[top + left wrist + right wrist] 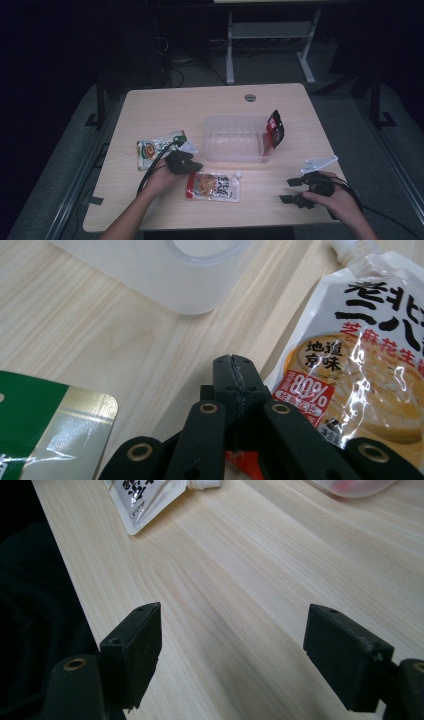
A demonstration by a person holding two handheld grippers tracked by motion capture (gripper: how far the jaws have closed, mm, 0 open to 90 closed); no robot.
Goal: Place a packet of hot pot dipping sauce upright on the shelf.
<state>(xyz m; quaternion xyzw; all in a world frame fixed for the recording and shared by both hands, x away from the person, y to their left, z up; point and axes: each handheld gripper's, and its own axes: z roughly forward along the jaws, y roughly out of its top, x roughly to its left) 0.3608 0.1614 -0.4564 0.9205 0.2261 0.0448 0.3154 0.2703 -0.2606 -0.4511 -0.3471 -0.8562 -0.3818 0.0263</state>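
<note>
The left tongs [235,390] are shown closed on the corner of the sauce pouch [360,355] lying on the desk [150,105]; lifting toward the clear tub [235,137] is judged next, the right tongs [235,650] held wide open, empty.

White spouted sauce pouch [214,187] lies flat on the near part of the wooden table, cap end toward the right. Label: black characters, red "80%" patch, gold round seal [322,356]. Its red-edged left corner is pinched.
</note>
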